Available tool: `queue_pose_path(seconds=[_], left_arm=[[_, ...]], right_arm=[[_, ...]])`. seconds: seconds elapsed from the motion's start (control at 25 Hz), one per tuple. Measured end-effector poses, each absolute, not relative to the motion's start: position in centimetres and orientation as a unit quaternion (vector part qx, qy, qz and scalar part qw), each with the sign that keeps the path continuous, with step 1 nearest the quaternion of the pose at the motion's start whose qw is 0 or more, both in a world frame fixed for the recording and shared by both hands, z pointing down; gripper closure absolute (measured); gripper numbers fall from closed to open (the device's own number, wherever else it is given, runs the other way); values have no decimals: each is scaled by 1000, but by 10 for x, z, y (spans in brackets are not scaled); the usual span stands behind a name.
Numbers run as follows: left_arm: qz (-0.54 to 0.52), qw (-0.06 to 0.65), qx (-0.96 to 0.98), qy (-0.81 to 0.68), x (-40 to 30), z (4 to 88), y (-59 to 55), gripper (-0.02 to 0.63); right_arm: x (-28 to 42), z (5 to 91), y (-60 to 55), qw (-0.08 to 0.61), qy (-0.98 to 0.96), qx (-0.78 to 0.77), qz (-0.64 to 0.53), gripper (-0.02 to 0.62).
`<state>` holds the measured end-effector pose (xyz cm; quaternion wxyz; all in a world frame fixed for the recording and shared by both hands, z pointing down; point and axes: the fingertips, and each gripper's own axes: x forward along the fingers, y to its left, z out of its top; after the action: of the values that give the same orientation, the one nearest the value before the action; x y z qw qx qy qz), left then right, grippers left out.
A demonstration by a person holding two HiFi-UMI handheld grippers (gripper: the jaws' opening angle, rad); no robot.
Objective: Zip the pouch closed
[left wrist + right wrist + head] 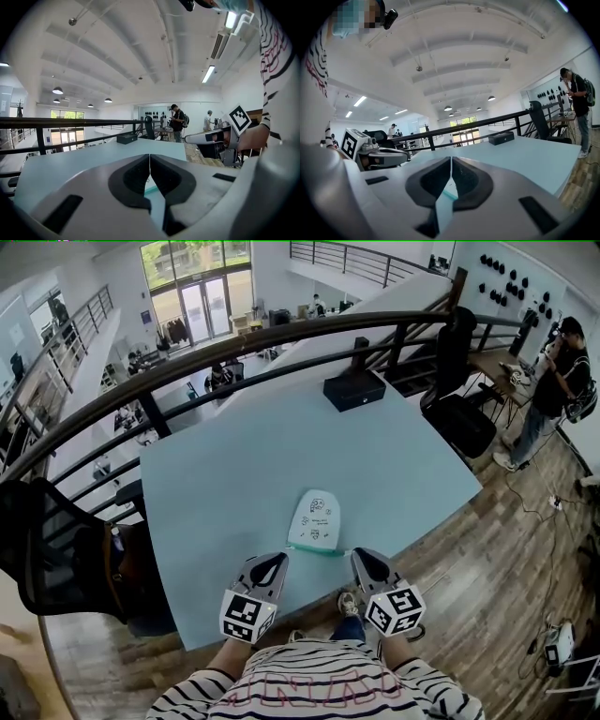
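The pouch (315, 519) lies flat on the table (216, 474), near the front edge, its teal zipper side facing us. We cannot tell how far the zipper is open.

The left gripper (273, 566) and right gripper (366, 563) sit just short of that side, one at each end. Both have their jaws pressed together on nothing.

Hazards, as we judge them:
- Closed tips would only push the pouch away.
- Dragging the pull without pinning the fabric would slide the pouch along the smooth tabletop.

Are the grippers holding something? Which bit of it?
Nothing. The left gripper and the right gripper are both shut and empty; the pouch lies on the table just ahead of them.
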<state>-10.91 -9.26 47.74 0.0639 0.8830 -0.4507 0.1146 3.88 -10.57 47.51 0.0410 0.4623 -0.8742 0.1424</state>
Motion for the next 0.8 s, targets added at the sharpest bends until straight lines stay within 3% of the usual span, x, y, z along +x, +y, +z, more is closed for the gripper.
queue_pose_path(seconds=[0.8], left_arm=[[119,78,882,-449,-123,487,-75,580]], right_arm=[[29,481,-89,38,-872,465,149,569]])
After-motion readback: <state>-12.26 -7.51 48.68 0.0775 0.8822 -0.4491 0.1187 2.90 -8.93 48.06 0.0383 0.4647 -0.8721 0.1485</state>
